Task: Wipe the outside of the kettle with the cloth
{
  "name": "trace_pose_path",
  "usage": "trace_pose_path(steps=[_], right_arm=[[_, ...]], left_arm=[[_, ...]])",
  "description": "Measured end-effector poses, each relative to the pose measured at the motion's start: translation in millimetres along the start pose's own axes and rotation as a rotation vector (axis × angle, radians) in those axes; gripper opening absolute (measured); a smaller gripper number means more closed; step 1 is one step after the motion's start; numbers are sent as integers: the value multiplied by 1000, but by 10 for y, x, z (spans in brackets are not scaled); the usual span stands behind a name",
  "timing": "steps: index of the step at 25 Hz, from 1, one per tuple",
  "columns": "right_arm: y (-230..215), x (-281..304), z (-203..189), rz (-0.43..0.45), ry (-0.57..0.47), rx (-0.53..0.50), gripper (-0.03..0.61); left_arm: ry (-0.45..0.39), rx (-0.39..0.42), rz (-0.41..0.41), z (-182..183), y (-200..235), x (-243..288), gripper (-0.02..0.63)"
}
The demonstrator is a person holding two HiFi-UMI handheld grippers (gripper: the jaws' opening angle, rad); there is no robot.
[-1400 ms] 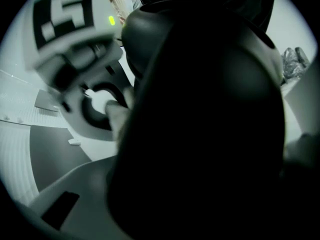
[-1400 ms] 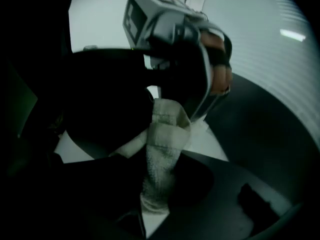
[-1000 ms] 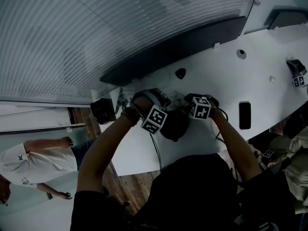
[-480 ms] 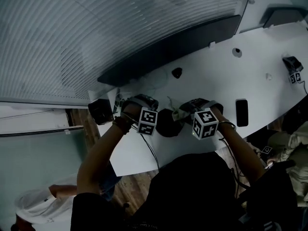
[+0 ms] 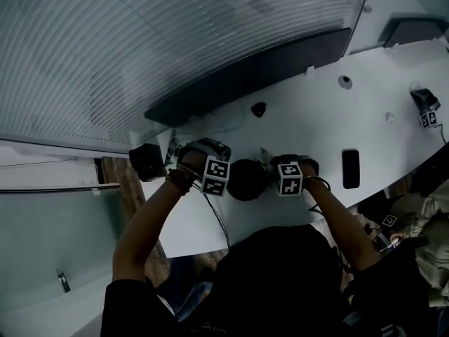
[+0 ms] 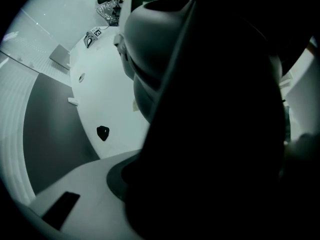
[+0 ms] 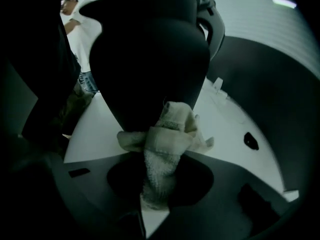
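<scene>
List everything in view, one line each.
kettle: one, black, on the table between the grippers
cloth: one, off-white, pressed on the kettle's side
table: one, white, under everything
box: one, black, table's left edge
small object: one, black, behind the kettle
flat rectangle: one, black, right of the grippers
marker device: one, dark, table's far right
long panel: one, dark, along the table's back edge
left gripper: one, grey, apparently clamped on the kettle
right gripper: one, grey, clamping the cloth
arms: two, dark sleeves, leading to the grippers
</scene>
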State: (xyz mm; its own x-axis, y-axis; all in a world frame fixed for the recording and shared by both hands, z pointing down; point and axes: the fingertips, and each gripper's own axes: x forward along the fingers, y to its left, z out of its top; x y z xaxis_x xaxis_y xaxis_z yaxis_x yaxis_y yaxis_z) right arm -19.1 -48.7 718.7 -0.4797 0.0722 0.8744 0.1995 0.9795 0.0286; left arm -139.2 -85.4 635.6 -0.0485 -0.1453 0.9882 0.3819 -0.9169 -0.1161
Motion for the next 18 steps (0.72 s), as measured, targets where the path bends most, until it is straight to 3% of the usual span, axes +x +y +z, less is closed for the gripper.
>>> trace_pose_path(steps=[4,8,13,18], right_arm=[[-41,8,-36,14,-26,73,97],[-144,-692,148,-125,-151,138,97],[68,-1108,659,-195,-172,-62,97],[73,-848,516,-185,-64,-121,97]], left_arm=[[-12,-37,-2,32,-10,-41,127],[5,-115,-23,-34,-145,-37,127],[32,-251,-58,-122,-324,-82,126],[40,-286,-76,-119,-391,-55,126]])
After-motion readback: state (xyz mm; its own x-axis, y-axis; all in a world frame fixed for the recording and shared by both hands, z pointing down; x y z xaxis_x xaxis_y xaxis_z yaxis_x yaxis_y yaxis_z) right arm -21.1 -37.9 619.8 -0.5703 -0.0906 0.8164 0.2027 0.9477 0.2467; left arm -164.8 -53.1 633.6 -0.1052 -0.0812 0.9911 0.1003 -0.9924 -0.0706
